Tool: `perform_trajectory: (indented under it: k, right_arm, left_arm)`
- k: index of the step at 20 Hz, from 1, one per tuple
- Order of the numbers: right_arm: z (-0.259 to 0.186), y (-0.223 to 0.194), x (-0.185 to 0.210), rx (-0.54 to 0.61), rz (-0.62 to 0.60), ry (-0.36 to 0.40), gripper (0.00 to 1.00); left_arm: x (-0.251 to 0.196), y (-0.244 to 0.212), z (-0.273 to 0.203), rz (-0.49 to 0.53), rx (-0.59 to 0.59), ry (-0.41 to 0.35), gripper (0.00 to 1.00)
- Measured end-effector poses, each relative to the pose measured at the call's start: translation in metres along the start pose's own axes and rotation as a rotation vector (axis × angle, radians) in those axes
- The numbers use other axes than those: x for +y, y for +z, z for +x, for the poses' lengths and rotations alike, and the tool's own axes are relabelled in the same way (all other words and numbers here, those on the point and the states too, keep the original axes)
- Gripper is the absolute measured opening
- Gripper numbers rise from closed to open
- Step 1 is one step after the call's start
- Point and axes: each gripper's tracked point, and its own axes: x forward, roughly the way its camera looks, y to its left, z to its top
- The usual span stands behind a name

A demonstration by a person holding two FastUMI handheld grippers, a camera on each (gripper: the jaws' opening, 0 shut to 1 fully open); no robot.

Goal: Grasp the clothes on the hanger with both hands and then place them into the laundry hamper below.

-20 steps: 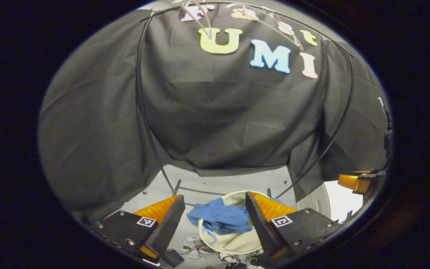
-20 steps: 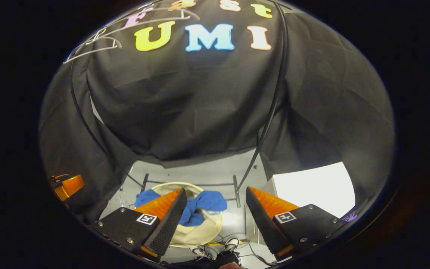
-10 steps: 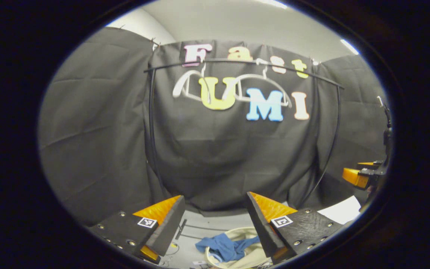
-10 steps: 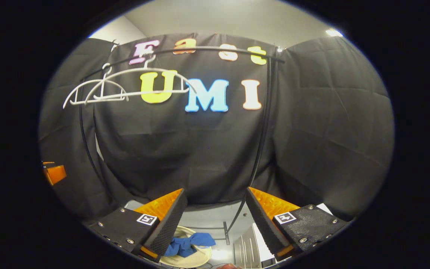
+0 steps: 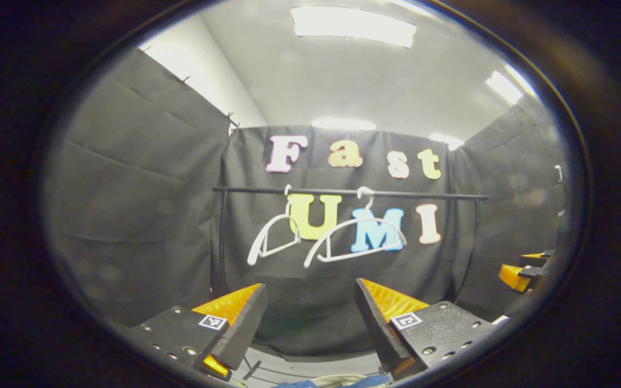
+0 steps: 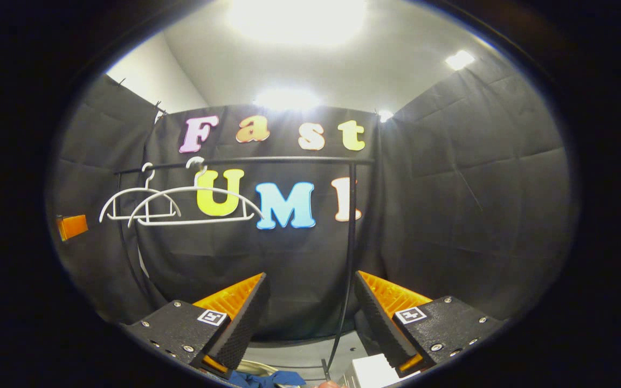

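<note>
Grippers were both held up and aimed at the booth's back wall, each with its fingers spread wide and nothing between them. In the left gripper view, the left gripper (image 5: 310,318) sat at six o'clock, its two fingers apart with black cloth showing through the gap. In the right gripper view, the right gripper (image 6: 310,318) sat at six o'clock as well, equally spread.

A black rail (image 5: 348,192) ran level across the middle of the left gripper view. Two white hangers hung from it side by side, both bare: a smaller-looking one (image 5: 273,240) toward nine o'clock of centre and a wider one (image 5: 354,240) just right of it. In the right gripper view the same pair hung at about ten o'clock, and a black upright post (image 6: 349,253) of the rack dropped from the rail down between the gripper's fingers.

The blue clothes (image 6: 264,379) lay far below, at the six o'clock rim of the right gripper view, a small crumpled patch beside a pale curved edge that was probably the laundry hamper (image 6: 259,368), though little of it showed. A thin blue strip (image 5: 337,383) also showed at six o'clock in the left gripper view.

The other gripper appeared at four o'clock (image 5: 521,269) in the left gripper view. Ceiling lights (image 5: 352,26) glared at twelve o'clock.
</note>
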Motion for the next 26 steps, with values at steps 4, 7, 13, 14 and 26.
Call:
perform_trajectory:
  k: [4, 7, 13, 14, 26]
  right_arm:
    - [-0.015, 0.015, -0.034, -0.039, 0.026, -0.010, 0.96]
    - [-0.021, 0.016, -0.060, -0.056, 0.067, -0.025, 0.96]
    - [-0.023, -0.004, -0.070, -0.005, 0.120, 0.008, 0.96]
    - [-0.024, -0.006, -0.068, 0.001, 0.122, 0.021, 0.96]
    - [-0.032, -0.027, -0.052, 0.056, 0.100, 0.065, 0.95]
  left_arm:
    - [-0.039, 0.014, -0.012, -0.063, 0.011, 0.021, 0.92]
    - [-0.061, 0.010, -0.039, -0.040, 0.015, 0.042, 0.92]
    - [-0.090, 0.003, -0.064, -0.008, 0.039, 0.046, 0.92]
    - [-0.092, 0.002, -0.068, -0.004, 0.042, 0.052, 0.92]
    - [-0.080, -0.041, -0.080, -0.023, 0.133, 0.064, 0.92]
